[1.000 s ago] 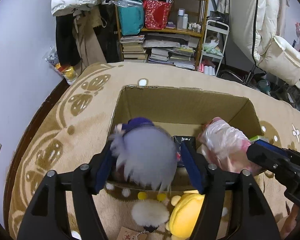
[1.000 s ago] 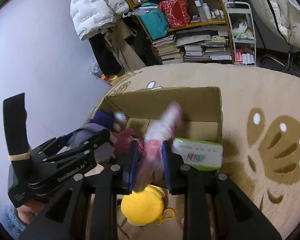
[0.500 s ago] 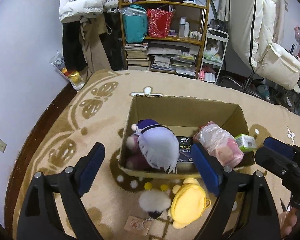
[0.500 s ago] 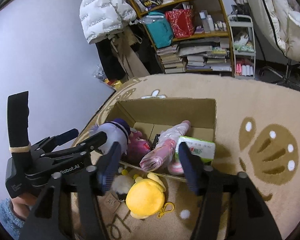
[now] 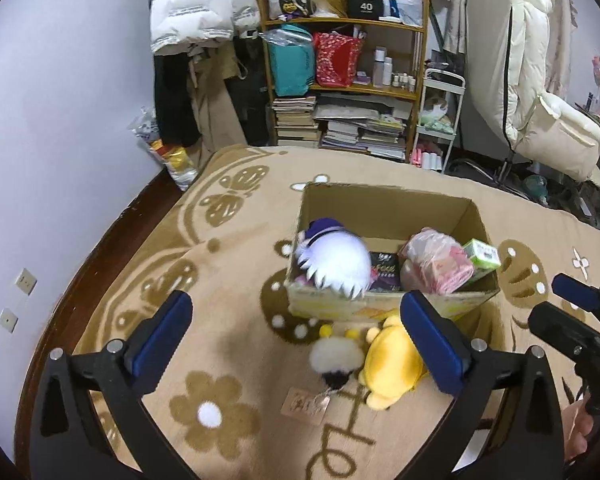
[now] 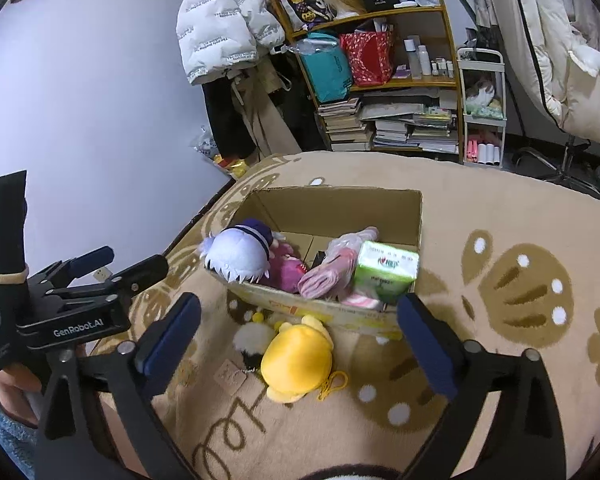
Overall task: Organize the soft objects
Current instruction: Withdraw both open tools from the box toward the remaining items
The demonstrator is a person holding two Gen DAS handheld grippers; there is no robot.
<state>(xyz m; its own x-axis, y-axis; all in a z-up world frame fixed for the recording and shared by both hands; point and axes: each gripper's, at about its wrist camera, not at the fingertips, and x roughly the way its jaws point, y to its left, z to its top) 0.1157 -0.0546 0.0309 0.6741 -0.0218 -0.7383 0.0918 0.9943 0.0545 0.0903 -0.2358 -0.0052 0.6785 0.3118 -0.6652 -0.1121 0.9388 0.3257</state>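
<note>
An open cardboard box (image 5: 384, 200) stands on the beige patterned rug. Inside it lie a white-haired plush doll (image 5: 338, 260) with a purple hat, a pink plastic-wrapped bundle (image 5: 436, 264), a green tissue pack (image 5: 482, 254) and a black pack (image 5: 386, 274). In front of the box lie a yellow plush (image 5: 392, 364) and a white fluffy keychain (image 5: 336, 354) with a card tag. My left gripper (image 5: 294, 302) hangs above and in front of the box, its jaws opening wide with nothing between them. My right gripper (image 6: 300, 302) does the same over the yellow plush (image 6: 298, 360).
A wooden shelf (image 5: 340, 92) with books and bags stands behind the rug, with coats (image 5: 200, 12) hanging left of it. A white trolley (image 5: 440, 120) and a padded chair (image 5: 556, 136) are at the back right. The wall (image 5: 60, 140) borders the rug's left edge.
The left gripper let go of the white-haired doll and the right one let go of the pink bundle, both now in the box. Both grippers drew back and upward with jaws spreading.
</note>
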